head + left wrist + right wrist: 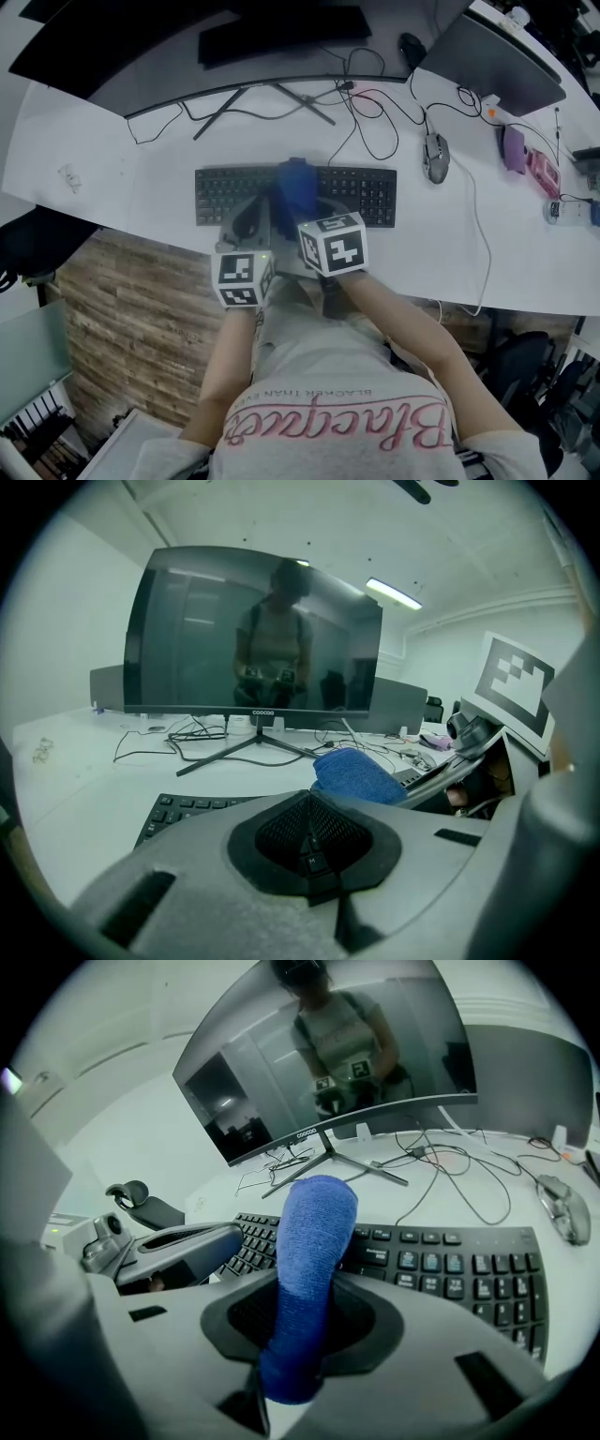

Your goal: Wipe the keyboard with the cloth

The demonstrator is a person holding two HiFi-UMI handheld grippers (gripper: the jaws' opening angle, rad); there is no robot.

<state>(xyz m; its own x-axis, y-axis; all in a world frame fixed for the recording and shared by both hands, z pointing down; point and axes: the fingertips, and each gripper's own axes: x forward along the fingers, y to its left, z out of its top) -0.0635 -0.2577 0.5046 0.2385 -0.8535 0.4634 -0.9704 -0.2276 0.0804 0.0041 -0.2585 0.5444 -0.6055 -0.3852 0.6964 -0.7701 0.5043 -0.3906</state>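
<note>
A black keyboard [361, 192] lies on the white desk [112, 178] in front of a curved monitor. Over its middle keys hangs a folded blue cloth [295, 185], and my right gripper [298, 204] is shut on it. In the right gripper view the cloth [314, 1260] stands up out of the shut jaws, above the keyboard [450, 1269]. My left gripper [246, 221] sits just left of the cloth, over the keyboard's near edge. In the left gripper view its jaws [309, 834] are shut with nothing between them, and the cloth [361, 772] shows ahead to the right.
A curved monitor [187, 37] on a spread-leg stand [272, 98] lies behind the keyboard, amid loose cables [375, 112]. A grey mouse [437, 157] rests right of the keyboard. A second screen [492, 61] and pink items [530, 159] are far right. The desk's front edge is near the grippers.
</note>
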